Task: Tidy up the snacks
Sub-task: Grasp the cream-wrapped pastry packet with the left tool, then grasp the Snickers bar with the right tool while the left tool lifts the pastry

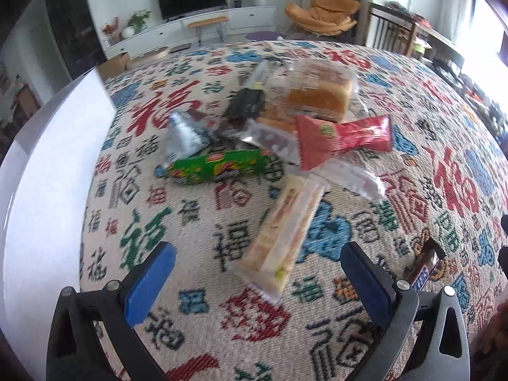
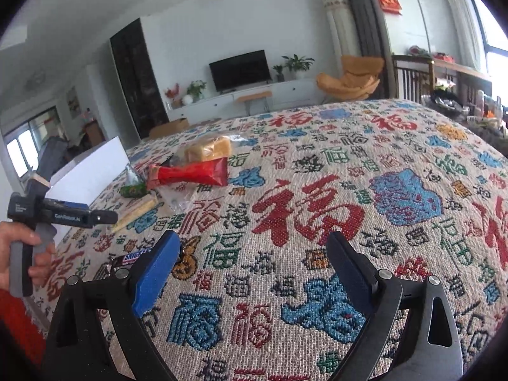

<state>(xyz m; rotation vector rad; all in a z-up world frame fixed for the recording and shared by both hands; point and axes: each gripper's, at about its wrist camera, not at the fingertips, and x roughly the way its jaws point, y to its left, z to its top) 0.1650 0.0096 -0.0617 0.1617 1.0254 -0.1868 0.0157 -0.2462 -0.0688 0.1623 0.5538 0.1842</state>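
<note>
Snacks piled frame centre on desk; wafer pack below pile. Left gripper fingers spread, empty. Right gripper fingers spread, empty.

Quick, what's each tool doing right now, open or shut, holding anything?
Left tool: open, holding nothing, above the cream wafer packet.
Right tool: open, holding nothing, over the patterned tablecloth.

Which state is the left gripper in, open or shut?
Open. The left gripper has its blue fingers spread wide above the cloth, and the pale snack bar lies between them, ungripped.
</note>
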